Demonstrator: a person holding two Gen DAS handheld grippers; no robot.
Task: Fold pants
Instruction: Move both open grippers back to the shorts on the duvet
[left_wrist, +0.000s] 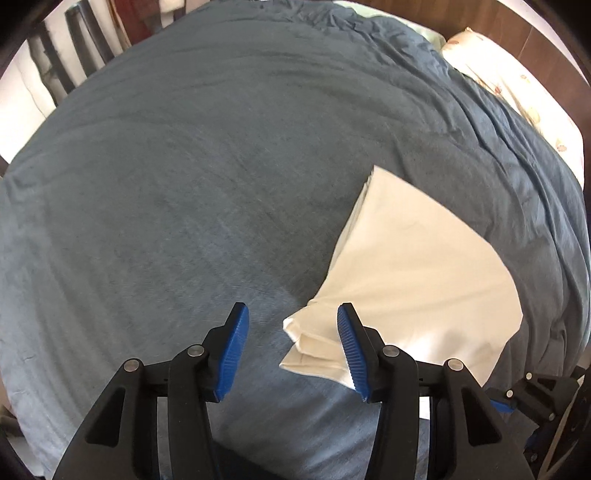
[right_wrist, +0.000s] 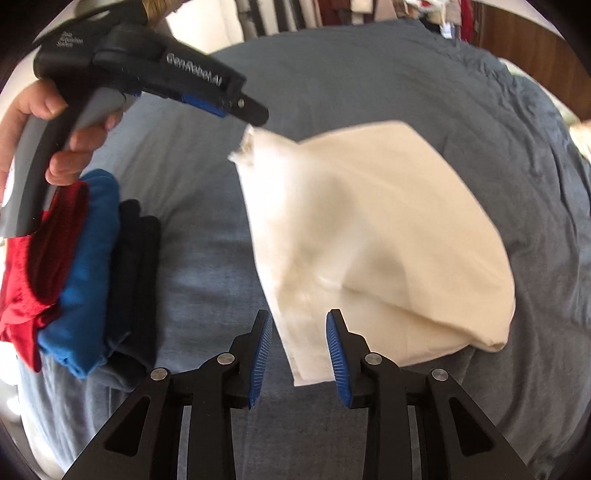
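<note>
The cream-white pants (left_wrist: 417, 266) lie folded into a compact pad on the blue-grey bedspread (left_wrist: 184, 166). My left gripper (left_wrist: 293, 350) is open, its jaws wide apart over the pad's near corner, which lies between them untouched. In the right wrist view the pants (right_wrist: 369, 236) look motion-blurred. My right gripper (right_wrist: 300, 354) is open with the pad's near edge between its fingertips. The left gripper (right_wrist: 255, 118) shows there at the pad's far corner, held by a hand (right_wrist: 55, 147).
A stack of folded clothes, red (right_wrist: 33, 251), blue (right_wrist: 88, 280) and black (right_wrist: 136, 273), lies left of the pants. A patterned pillow (left_wrist: 517, 99) sits at the bed's far right. A dark slatted chair (left_wrist: 70, 48) stands beyond the bed's left edge.
</note>
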